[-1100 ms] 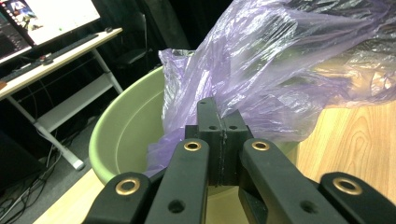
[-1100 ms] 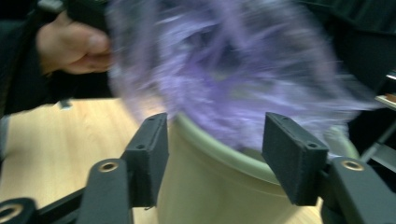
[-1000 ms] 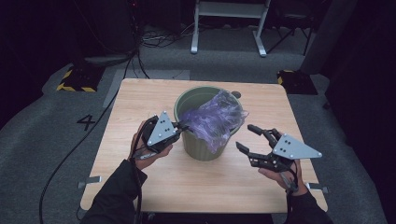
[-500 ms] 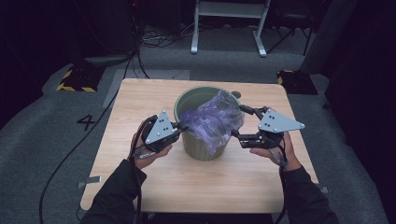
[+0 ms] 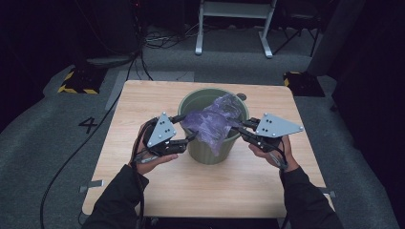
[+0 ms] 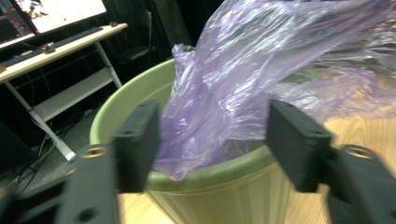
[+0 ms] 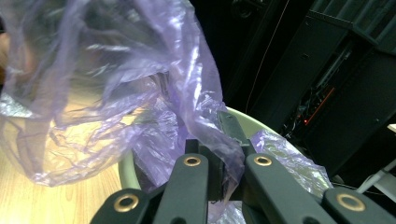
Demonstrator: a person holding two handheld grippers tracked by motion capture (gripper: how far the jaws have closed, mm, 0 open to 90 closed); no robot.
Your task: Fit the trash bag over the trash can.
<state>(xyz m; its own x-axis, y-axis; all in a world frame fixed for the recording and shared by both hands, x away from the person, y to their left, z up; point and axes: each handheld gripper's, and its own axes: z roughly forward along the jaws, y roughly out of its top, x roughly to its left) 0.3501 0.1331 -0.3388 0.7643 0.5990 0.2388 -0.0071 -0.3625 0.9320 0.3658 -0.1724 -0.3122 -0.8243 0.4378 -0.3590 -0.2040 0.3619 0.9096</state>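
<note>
Right gripper view: jaws of the right gripper [image 7: 224, 172] pressed together on a fold of the purple bag [image 7: 116, 93], plastic pinched between the black pads at the far rim of the bin.
Left gripper view: jaws of the left gripper [image 6: 215, 144] wide apart, the bag [image 6: 243, 84] hanging between and beyond them, no pad touching plastic.
Bag position: half in the green bin [image 5: 210, 143], half spilling over its near rim, crumpled, not yet spread around the rim.
Bin position: upright at the middle of the wooden table [image 5: 143, 105], between the two hands.
Key relation: loose left edge of the bag straight ahead of the open left jaws, just past their tips, above the bin's rim; long run of the bag stretched across the bin's mouth from left gripper [image 5: 179, 131] to right gripper [image 5: 246, 129].
Nearer hand: right already on the plastic; left just beside it, short of a hold.
Likely next need: left jaws forward and closed on that edge, then a pull apart to open the bag.
Change from a second ago: right gripper up from the table's right side to the bin's rim, open then, clamped now; left gripper much where it was.
</note>
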